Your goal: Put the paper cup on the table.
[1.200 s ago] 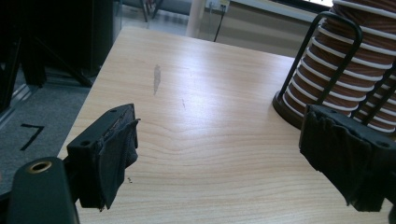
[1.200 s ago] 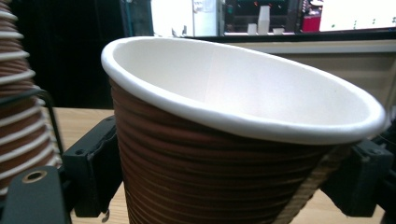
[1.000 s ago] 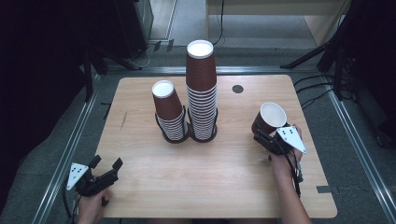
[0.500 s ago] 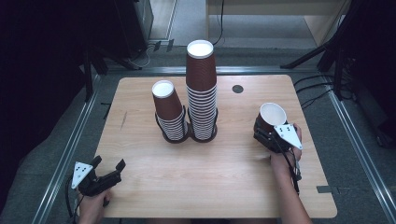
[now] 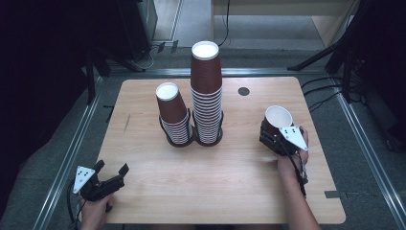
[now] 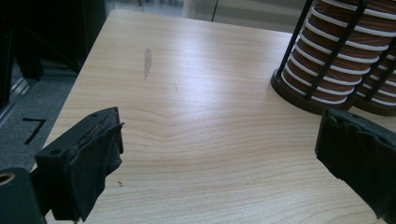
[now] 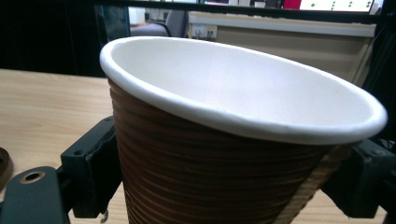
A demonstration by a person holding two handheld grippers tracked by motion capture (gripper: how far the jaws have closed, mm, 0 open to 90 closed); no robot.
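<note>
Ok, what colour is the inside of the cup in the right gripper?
White inside, brown ribbed outside; the cup shows best in the right gripper view.

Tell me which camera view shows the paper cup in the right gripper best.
The right gripper view: the paper cup is close up, with its white rim and ribbed brown wall sitting between the jaws. The high view shows the same cup small, held by the right gripper above the table's right side.

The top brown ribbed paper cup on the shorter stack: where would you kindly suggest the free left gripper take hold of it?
Grip the top brown ribbed paper cup across its ribbed wall just under the white rim, probably coming from its left, table-edge side. It leans left, clear of the black wire holder, and the taller stack blocks the right. The left gripper stands open and empty.
</note>
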